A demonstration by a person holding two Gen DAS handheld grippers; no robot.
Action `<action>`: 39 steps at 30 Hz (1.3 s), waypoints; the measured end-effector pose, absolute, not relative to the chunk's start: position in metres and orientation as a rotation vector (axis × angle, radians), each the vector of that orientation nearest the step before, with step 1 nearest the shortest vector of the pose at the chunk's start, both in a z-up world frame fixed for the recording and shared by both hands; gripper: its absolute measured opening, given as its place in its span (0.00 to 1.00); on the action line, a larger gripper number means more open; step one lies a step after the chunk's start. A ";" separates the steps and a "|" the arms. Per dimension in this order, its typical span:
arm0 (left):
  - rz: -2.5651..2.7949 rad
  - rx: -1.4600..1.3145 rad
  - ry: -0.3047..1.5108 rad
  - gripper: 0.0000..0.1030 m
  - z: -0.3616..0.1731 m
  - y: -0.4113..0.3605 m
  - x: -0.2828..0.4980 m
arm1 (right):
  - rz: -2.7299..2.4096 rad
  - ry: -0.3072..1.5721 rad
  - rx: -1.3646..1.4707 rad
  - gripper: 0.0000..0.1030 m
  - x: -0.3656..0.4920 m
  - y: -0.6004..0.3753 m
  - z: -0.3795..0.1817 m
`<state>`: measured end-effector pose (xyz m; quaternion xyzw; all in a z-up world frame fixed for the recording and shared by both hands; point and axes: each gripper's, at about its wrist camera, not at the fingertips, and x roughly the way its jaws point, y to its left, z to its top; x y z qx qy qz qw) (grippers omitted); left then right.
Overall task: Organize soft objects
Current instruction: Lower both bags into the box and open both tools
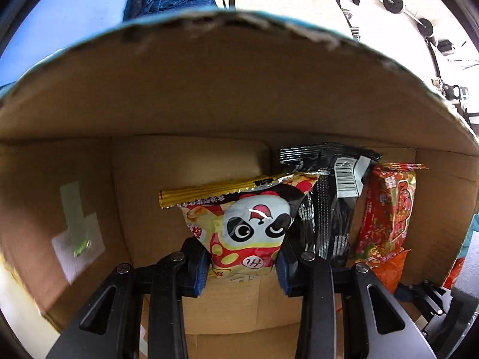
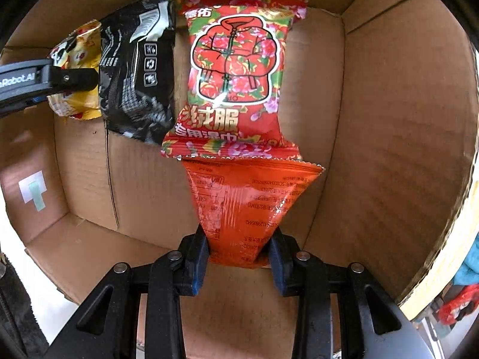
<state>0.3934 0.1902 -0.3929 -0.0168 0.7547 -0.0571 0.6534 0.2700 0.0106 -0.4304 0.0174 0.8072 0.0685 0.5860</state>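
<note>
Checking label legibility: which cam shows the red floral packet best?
Right wrist. The red floral packet lies face-on in the cardboard box, its jacket print and lettering readable, just beyond the orange packet held in the right gripper. The left wrist view shows it only edge-on, partly behind the black packet.

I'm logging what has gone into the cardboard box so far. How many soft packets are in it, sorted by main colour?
Yellow panda packet, held by the left hand-held gripper: 1
Black packet: 1
Red floral packet: 1
Orange packet, held by the right hand-held gripper: 1
Total: 4
</note>
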 end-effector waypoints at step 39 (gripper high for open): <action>-0.103 -0.090 1.596 0.63 -0.315 0.210 0.318 | 0.070 1.878 0.141 0.48 0.275 0.044 -0.399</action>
